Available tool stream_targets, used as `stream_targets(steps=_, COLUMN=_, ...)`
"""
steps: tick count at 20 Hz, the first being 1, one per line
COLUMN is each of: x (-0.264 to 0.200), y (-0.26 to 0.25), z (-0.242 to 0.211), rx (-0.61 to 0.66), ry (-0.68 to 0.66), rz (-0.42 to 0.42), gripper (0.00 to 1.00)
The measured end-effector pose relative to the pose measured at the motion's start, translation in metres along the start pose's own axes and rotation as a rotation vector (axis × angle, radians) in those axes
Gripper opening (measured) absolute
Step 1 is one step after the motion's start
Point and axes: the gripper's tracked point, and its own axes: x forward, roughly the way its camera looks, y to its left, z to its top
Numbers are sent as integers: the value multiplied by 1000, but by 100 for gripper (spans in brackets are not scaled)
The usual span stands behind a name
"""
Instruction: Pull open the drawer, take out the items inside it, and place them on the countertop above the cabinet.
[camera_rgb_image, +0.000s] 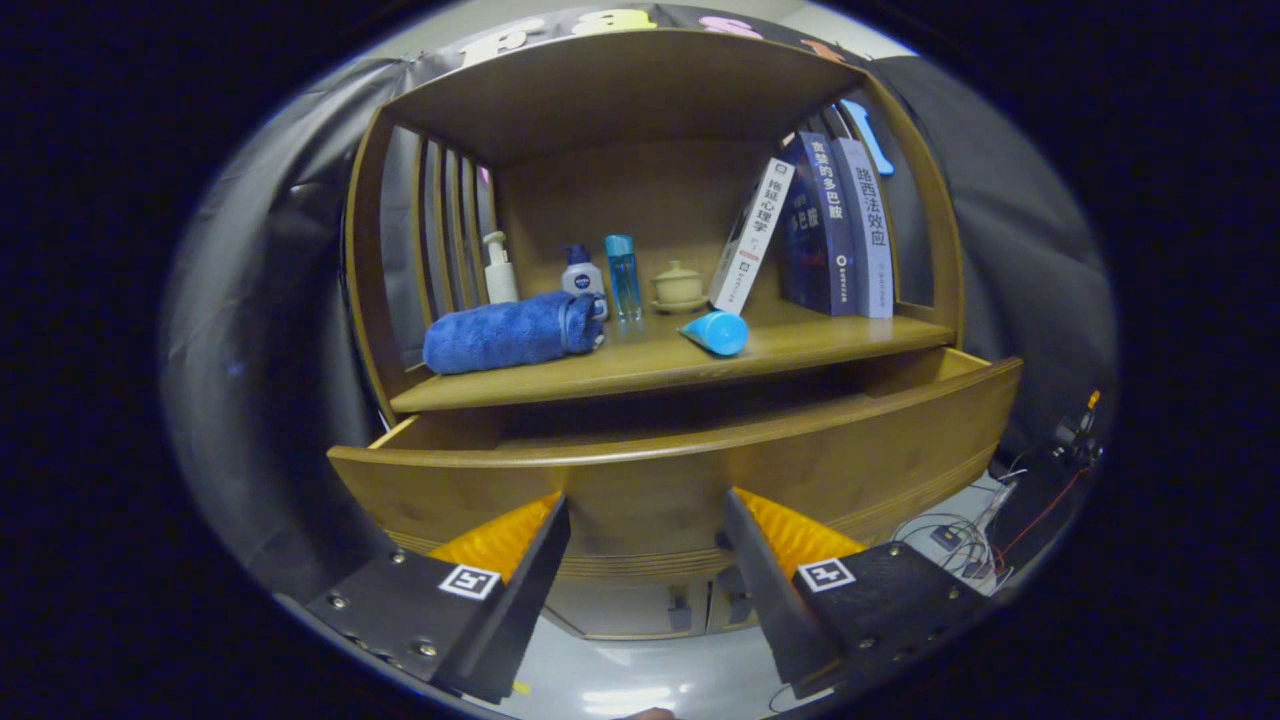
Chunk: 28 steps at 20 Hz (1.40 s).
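Observation:
The wooden drawer (680, 470) stands pulled out from the cabinet, its curved front just ahead of my fingers; its inside is hidden behind that front. My gripper (645, 525) is open, with nothing between the fingers, held in front of the drawer's lower face. On the countertop (850, 345) above the drawer lie a rolled blue towel (510, 332) at the left and a blue tube (716, 331) near the middle.
At the back of the countertop stand a white pump bottle (499, 268), a blue-capped bottle (583, 276), a slim blue bottle (622, 276) and a lidded cup (678, 288). Leaning books (820, 228) fill the right. Cables (960, 535) lie on the floor at right.

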Motion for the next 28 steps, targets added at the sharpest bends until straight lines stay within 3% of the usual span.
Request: stream_targets(steps=28, x=66, y=-14, z=19, rx=47, ry=6, rz=15, gripper=93)
